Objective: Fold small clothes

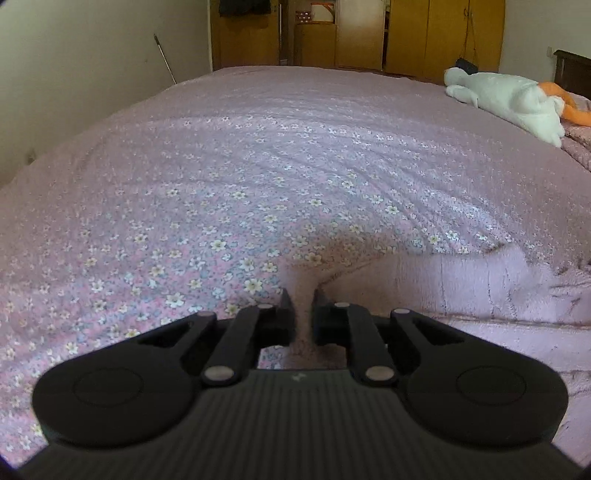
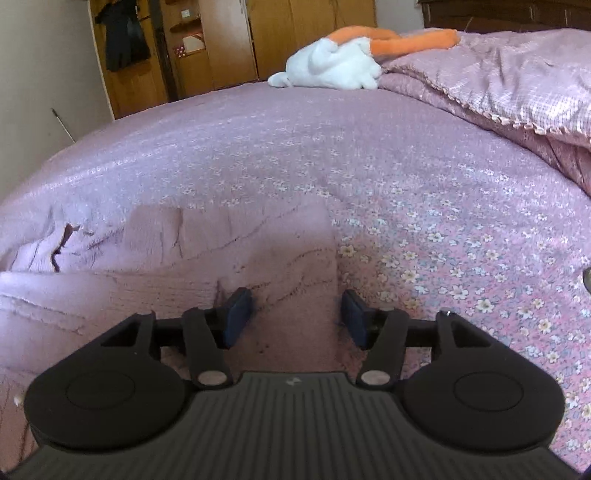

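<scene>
Left tongs [image 1: 303, 295]: nearly pressed together, pinching a raised fold of the garment [image 1: 480, 295] between the black fingers.
Right tongs [image 2: 295, 299]: spread wide, blue-padded fingers [image 2: 238, 314] apart; they straddle the garment's near right part without clamping it.
Garment: pink knit, lying on the bed [image 1: 258, 147] at its near edge. In the left wrist view it spreads to the right of the tongs; in the right wrist view [image 2: 229, 251] it spreads to the left, its right edge running just inside the right finger.
Garment condition: creased, with a dark opening at its far left in the right wrist view; which part of the garment that is cannot be told.
Bed cover: pink with small white flowers, lightly wrinkled.
Plush toy [image 2: 332, 66]: white with orange parts, at the far right of the bed, well apart from the garment.
Quilt [image 2: 517, 81]: bunched at the far right, touching the toy.
Wardrobe [image 1: 443, 33]: wooden, beyond the bed.
</scene>
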Demonstrator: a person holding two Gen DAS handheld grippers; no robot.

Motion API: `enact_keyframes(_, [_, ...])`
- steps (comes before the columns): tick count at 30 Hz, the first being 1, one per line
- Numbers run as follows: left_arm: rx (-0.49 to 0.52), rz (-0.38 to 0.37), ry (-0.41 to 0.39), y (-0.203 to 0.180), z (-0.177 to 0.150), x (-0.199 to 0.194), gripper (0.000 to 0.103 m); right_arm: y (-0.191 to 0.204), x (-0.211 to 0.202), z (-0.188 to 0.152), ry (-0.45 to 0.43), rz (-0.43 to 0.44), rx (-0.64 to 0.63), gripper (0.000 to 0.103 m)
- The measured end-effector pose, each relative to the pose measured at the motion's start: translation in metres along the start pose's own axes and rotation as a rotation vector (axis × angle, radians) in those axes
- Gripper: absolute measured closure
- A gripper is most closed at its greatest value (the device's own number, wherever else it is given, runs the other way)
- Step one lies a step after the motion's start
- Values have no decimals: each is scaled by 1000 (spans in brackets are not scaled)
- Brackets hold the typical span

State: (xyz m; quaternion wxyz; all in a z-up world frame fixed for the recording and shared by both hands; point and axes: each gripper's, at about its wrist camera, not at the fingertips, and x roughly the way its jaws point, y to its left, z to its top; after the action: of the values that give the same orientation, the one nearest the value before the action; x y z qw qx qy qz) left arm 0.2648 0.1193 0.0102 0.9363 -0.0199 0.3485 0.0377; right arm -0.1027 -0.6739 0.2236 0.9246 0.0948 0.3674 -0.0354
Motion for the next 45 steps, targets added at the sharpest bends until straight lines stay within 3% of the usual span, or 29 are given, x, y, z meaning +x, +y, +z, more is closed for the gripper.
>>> enact_keyframes(5, [-75,-29,26,15,1,-15,79,-1,-12,1,12,14,21,38])
enact_keyframes(10, [-16,-25,-9,16,-4,-55,69,-2,-40,0,-35,47,19,35])
enact_keyframes(16, [10,-57,-5,13,-15,-96,68,12,-47,20,-36,112,-9,34])
enact_keyframes(20, [34,-87,22,-2,-18,-100,68,22,-34,37,-8,196,16,35])
enact_keyframes(22, [48,-98,29,-10,-19,-99,68,29,-23,47,-1,227,10,43])
enact_keyframes(24, [67,-107,31,-17,-20,-96,68,41,-8,63,20,256,-40,51])
enact_keyframes(30, [65,-124,60,-31,-24,-81,68,71,50,98,131,323,-212,52])
enact_keyframes(34, [78,-114,76,-35,-28,-70,68,89,82,93,237,328,-356,51])
enact_keyframes(37, [82,-107,80,-37,-31,-63,66,111,83,77,146,225,-516,51])
enact_keyframes(40, [72,-96,75,-38,-33,-59,63,117,89,74,101,151,-462,50])
enact_keyframes(45, [94,-85,61,-39,-33,-69,63,112,77,78,113,156,-377,49])
